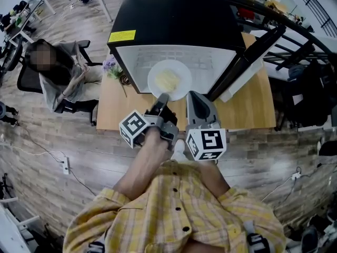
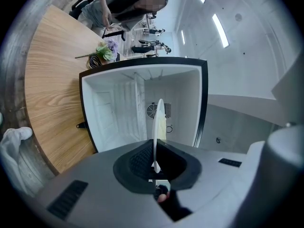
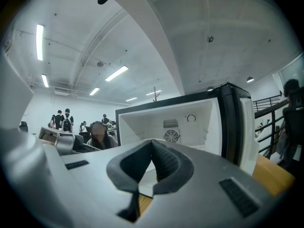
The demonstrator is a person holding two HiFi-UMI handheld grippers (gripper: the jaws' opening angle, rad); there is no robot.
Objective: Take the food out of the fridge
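The food [image 1: 167, 79], a pale yellow heap (what dish it is I cannot tell), lies on a round white plate [image 1: 169, 80] at the mouth of the mini fridge [image 1: 174, 20], level above its white floor. The left gripper [image 1: 160, 100] is clamped on the plate's near rim; its own view shows the thin, smooth rim edge-on between the ribbed black pads [image 2: 137, 161]. The right gripper [image 1: 196, 100] hovers just beside it, jaws closed tip to tip on nothing. This looks like the withdrawal step, with the plate nearly clear of the opening. Next it should be drawn straight back and kept flat, since glazed ware gripped at one edge could tip, then set on the bare wooden table [image 1: 247, 109].
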